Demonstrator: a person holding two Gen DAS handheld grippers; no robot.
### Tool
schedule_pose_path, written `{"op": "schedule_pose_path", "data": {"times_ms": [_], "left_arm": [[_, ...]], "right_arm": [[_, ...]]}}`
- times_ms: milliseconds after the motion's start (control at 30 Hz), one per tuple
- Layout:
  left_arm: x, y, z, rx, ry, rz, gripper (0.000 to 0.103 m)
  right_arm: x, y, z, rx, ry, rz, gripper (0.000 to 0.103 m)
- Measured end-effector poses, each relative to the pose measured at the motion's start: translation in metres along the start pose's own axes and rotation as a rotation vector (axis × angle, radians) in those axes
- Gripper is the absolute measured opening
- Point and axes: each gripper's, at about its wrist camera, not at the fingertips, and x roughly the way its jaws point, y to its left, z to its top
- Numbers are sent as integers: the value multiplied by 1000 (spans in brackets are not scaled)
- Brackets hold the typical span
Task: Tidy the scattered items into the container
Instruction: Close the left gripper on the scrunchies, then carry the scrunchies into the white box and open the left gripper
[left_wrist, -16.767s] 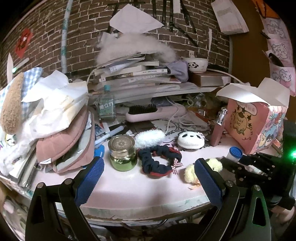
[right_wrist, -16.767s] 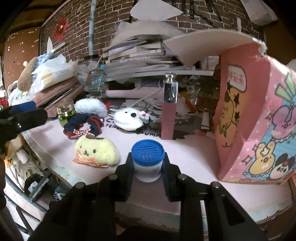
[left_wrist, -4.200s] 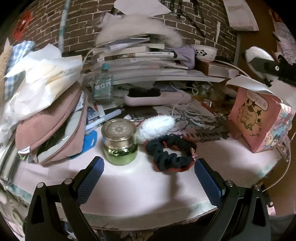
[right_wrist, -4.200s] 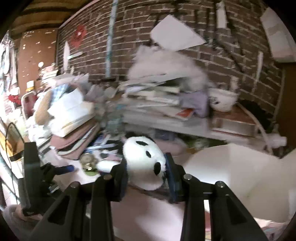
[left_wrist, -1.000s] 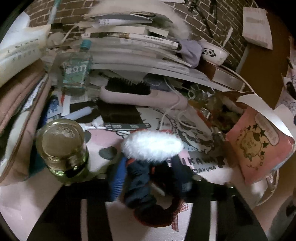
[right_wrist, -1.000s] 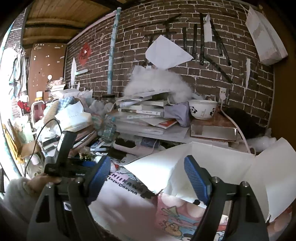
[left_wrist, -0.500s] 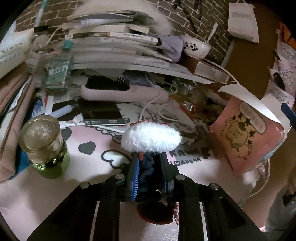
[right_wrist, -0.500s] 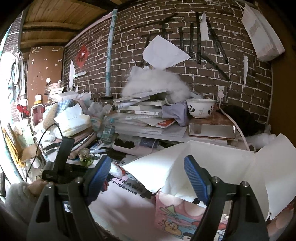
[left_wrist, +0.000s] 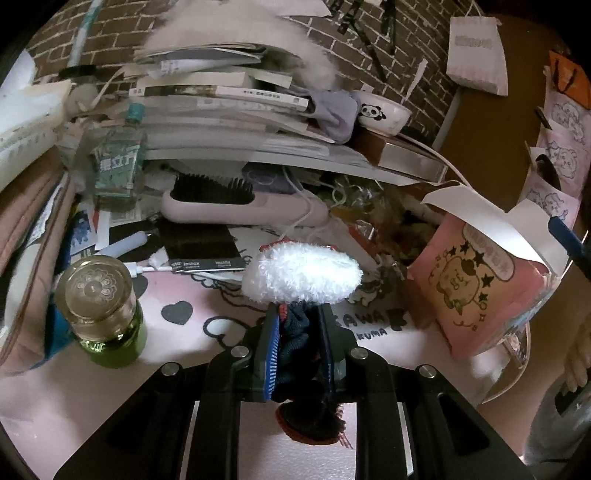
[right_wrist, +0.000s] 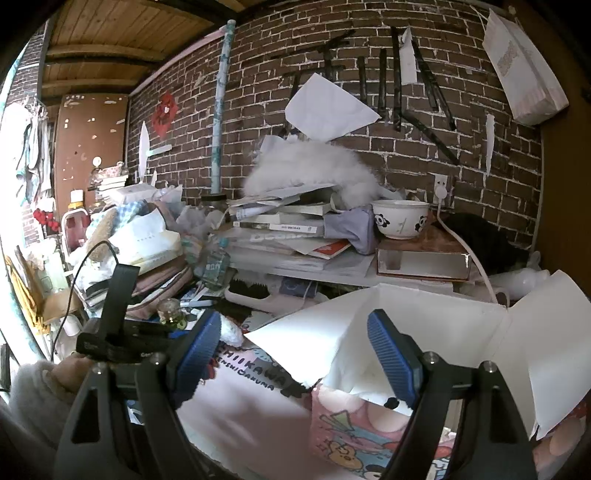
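Left gripper (left_wrist: 295, 332): jaws closed on the dark scrunchie (left_wrist: 295, 334), held above the pink tabletop (left_wrist: 110, 398); the scrunchie's lower loop hangs beneath the fingers. White fluffy puff (left_wrist: 301, 273): just beyond the scrunchie, touching its top. Green jar (left_wrist: 101, 312): left of the scrunchie, upright. Pink box (left_wrist: 480, 291): right of the scrunchie, flaps open. Right gripper (right_wrist: 291, 354): jaws wide apart, empty, above the box.

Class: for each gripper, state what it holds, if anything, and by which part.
The left gripper is shut on the dark scrunchie, pinching one side of its fabric loop. The right gripper is open and holds nothing.
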Motion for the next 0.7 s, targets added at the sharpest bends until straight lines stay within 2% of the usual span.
{"op": "schedule_pose_path", "data": {"times_ms": [367, 700], "left_arm": [[-16, -25, 19, 57, -39, -9, 14], [-38, -62, 53, 137, -86, -21, 14]], "right_arm": [[-9, -1, 3, -8, -9, -12, 79], [-34, -17, 7, -9, -31, -67, 79]]}}
